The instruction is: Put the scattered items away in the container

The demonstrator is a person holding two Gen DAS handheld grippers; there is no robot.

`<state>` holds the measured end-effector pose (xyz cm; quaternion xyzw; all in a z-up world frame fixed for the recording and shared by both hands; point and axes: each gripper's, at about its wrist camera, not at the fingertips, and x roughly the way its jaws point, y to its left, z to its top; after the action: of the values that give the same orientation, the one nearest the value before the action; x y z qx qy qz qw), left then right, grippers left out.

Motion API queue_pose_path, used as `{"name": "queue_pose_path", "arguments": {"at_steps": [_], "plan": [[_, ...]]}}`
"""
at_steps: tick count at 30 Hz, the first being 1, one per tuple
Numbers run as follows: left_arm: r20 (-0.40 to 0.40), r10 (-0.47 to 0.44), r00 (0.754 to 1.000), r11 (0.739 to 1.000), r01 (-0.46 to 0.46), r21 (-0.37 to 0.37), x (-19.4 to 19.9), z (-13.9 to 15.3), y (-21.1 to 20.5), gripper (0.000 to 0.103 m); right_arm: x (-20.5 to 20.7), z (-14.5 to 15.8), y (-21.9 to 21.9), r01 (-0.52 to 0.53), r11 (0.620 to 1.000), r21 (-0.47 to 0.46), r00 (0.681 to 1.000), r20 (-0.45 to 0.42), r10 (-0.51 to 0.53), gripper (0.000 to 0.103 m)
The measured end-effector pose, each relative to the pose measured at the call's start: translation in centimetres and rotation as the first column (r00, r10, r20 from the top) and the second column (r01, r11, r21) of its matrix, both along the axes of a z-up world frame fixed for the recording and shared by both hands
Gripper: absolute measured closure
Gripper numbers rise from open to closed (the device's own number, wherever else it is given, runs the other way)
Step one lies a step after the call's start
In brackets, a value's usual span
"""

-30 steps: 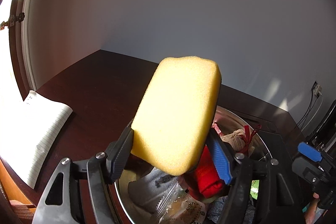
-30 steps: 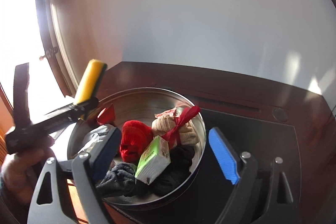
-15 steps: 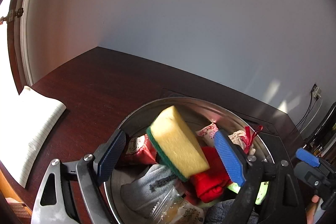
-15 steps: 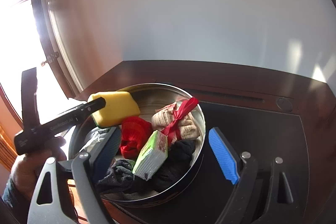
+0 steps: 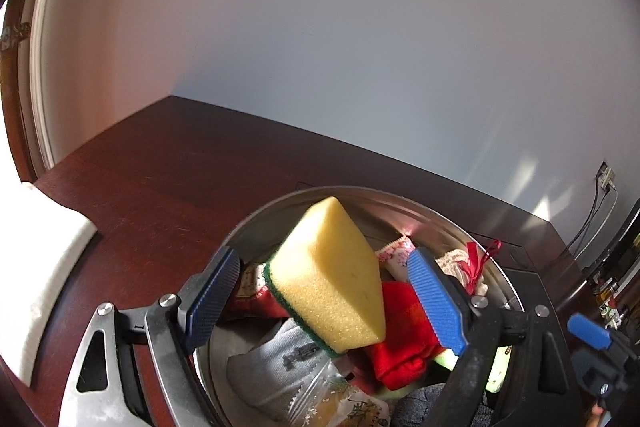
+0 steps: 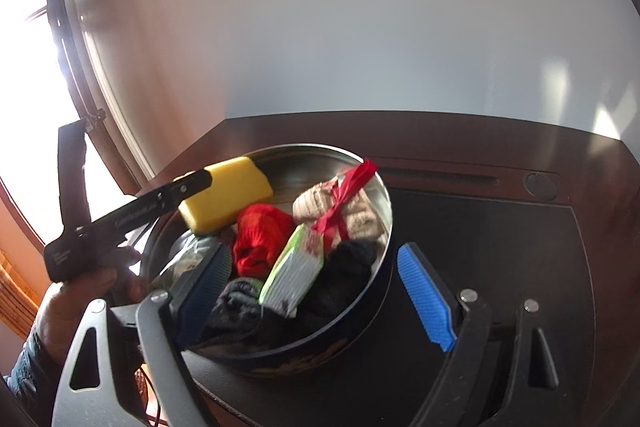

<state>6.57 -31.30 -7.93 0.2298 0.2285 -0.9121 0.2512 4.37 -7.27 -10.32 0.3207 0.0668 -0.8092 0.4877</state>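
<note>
A round metal tin [image 5: 400, 197] [image 6: 384, 195] stands on the dark wooden table and holds several items. A yellow sponge with a green scrub side [image 5: 332, 275] [image 6: 226, 193] lies tilted on the pile at the tin's left side. My left gripper [image 5: 324, 303] is open just above the tin, its blue pads either side of the sponge and apart from it. Its body [image 6: 132, 211] shows at the left in the right wrist view. My right gripper [image 6: 316, 295] is open and empty at the tin's near rim.
In the tin lie a red cloth [image 6: 260, 235], a beige bundle tied with red ribbon [image 6: 340, 207], a green-and-white box [image 6: 294, 271], dark socks [image 6: 340, 279], a grey sock [image 5: 280, 359] and a snack packet [image 5: 344, 407]. A white notepad [image 5: 36, 267] lies at the left. A black mat [image 6: 480, 247] lies under the tin.
My left gripper opened and let the sponge go. The sponge dropped from between the pads into the tin and settled tilted on the pile. The right gripper stayed open.
</note>
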Motion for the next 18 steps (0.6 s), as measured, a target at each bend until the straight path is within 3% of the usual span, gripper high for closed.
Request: {"name": "queue_pose_path", "arguments": {"at_steps": [4, 8, 13, 18], "plan": [[0.011, 0.002, 1.0, 1.0, -0.002, -0.014, -0.9, 0.2, -0.1, 0.015, -0.4, 0.1, 0.4, 0.012, 1.0, 0.002, 1.0, 0.005, -0.012, 0.016], [0.013, 0.035, 0.999, 0.998, -0.035, -0.05, 0.2, 1.1, 1.0, 0.015, -0.6, 0.5, 0.9, 0.025, 1.0, -0.005, 1.0, 0.007, -0.025, 0.014], [0.002, 0.011, 1.0, 0.997, -0.011, -0.073, 2.3, 2.5, 2.8, 0.015, 0.3, 1.2, 0.9, 0.012, 1.0, -0.012, 1.0, 0.001, -0.012, 0.013], [-0.005, 0.021, 1.0, 0.993, -0.022, -0.114, 4.3, 3.8, 4.1, 0.015, 1.7, 1.9, 0.8, -0.008, 1.0, -0.023, 0.999, -0.04, 0.007, 0.005]]}}
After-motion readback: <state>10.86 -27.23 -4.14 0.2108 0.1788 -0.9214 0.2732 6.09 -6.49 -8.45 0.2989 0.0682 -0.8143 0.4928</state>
